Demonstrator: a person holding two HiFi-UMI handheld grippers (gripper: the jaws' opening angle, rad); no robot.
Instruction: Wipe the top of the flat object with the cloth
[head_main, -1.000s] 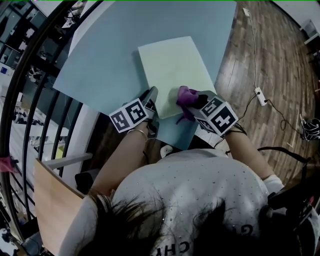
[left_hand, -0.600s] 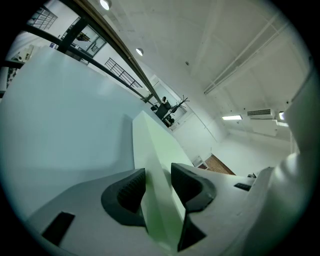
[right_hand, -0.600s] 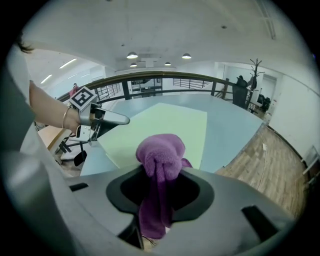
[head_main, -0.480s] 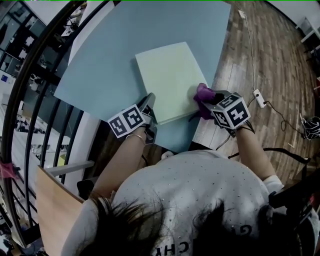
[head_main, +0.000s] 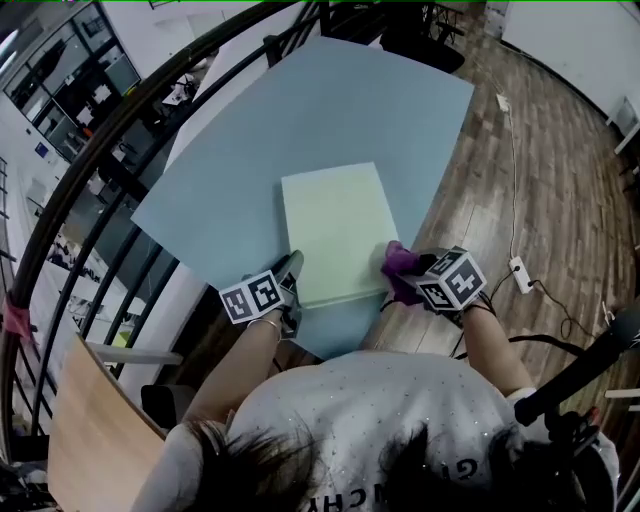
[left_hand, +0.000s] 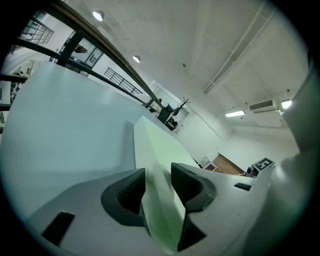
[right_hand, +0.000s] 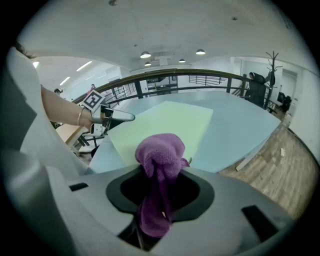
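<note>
Cloth first: it is purple, soft and fuzzy, and it is bunched into a round lump. The right hand-held gripper is clenched on it. The lump pokes out past the two dark jaws, and a thin tail of it hangs back between them.

In the head view the cloth sits at the near right edge of the flat object. That thing is a pale green rectangle, smooth and plain, with straight edges and sharp corners. It looks stiff and a bit thick (like a board, not like paper). It lies on the light blue worktop, which is smooth and wide.

The left hand-held gripper is grasping the flat object at its near left corner. Its ribbed black pads press on the green edge from both sides.

Each hand-held gripper carries a marker cube with black and white squares.

Beside the worktop is a brown wooden floor with a white power strip and its thin cable. A dark curved railing runs along the far side.

Some things are hard to see. The person's head and shoulders cover the near edge of the worktop. I cannot tell if the cloth really touches the green top or just hangs over it. In the right gripper view the lump hides the near part of the flat object.
</note>
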